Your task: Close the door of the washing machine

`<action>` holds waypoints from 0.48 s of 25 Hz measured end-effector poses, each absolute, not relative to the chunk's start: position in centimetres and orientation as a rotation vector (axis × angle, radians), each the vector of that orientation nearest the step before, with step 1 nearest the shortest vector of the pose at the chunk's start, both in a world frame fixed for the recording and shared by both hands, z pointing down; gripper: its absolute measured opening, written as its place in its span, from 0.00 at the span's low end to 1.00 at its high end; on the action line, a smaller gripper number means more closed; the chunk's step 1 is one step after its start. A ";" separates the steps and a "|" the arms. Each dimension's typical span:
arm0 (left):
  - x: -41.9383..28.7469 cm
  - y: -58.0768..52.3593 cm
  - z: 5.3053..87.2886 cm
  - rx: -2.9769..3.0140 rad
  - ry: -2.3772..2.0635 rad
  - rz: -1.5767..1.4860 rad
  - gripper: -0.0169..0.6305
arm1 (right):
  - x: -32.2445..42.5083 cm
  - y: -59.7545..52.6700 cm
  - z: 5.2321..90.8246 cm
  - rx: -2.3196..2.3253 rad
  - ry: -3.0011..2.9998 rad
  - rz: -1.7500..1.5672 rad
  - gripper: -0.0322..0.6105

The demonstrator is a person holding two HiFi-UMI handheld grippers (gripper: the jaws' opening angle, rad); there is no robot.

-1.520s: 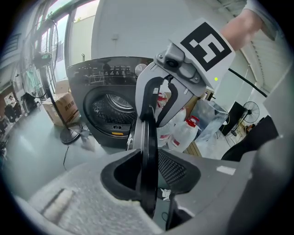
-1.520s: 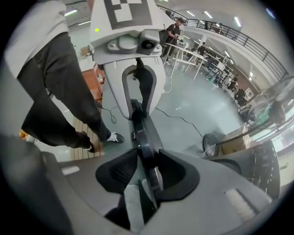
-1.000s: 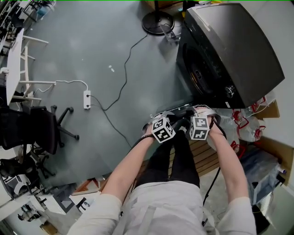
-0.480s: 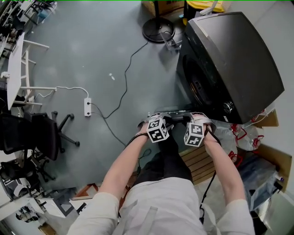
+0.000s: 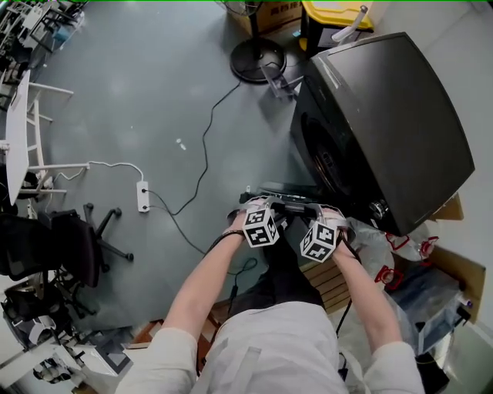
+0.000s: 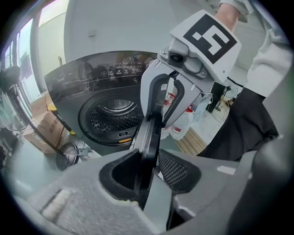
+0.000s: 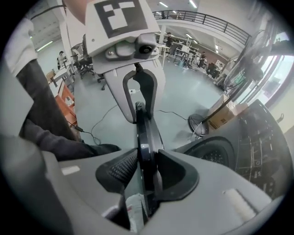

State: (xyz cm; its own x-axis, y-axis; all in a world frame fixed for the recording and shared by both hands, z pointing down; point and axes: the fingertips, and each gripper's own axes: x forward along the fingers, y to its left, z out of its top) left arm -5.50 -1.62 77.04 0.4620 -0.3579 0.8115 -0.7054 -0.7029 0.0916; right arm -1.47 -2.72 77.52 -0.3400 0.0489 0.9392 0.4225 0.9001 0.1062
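The dark washing machine (image 5: 385, 108) stands at the upper right with its drum opening (image 5: 323, 161) uncovered. Its round door (image 5: 289, 194) hangs open, edge-on between my two grippers. My left gripper (image 5: 266, 208) grips the door's rim (image 6: 150, 133); its jaws have just been opening a little, and the rim still sits against the pads. My right gripper (image 5: 320, 217) is shut on the same rim (image 7: 146, 137) from the other side. The drum (image 6: 115, 117) shows behind the door in the left gripper view.
A power strip (image 5: 143, 194) and its cables lie on the grey floor at left. An office chair (image 5: 69, 238) stands further left. A fan base (image 5: 254, 58) and a yellow bin (image 5: 339, 15) stand beyond the machine. A wooden pallet (image 5: 331, 281) and plastic bags (image 5: 400, 258) lie near my right arm.
Both grippers have moved across the floor with the door's rim between their jaws. Their marker cubes have rolled. The right gripper now lies nearer the machine's front corner.
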 end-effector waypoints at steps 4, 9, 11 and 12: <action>-6.7 -3.9 77.2 2.340 -0.835 1.155 0.23 | -2.5 -4.6 77.6 -0.292 -1.914 -0.353 0.27; -7.8 -6.1 77.1 2.390 -0.755 1.182 0.23 | -3.4 -6.4 77.5 -0.242 -1.928 -0.293 0.26; -8.1 -6.7 77.2 2.393 -0.729 1.194 0.23 | -3.7 -6.8 77.7 -0.227 -1.934 -0.270 0.26; -8.1 -6.9 77.3 2.396 -0.712 1.201 0.23 | -3.6 -6.9 77.7 -0.218 -1.937 -0.254 0.26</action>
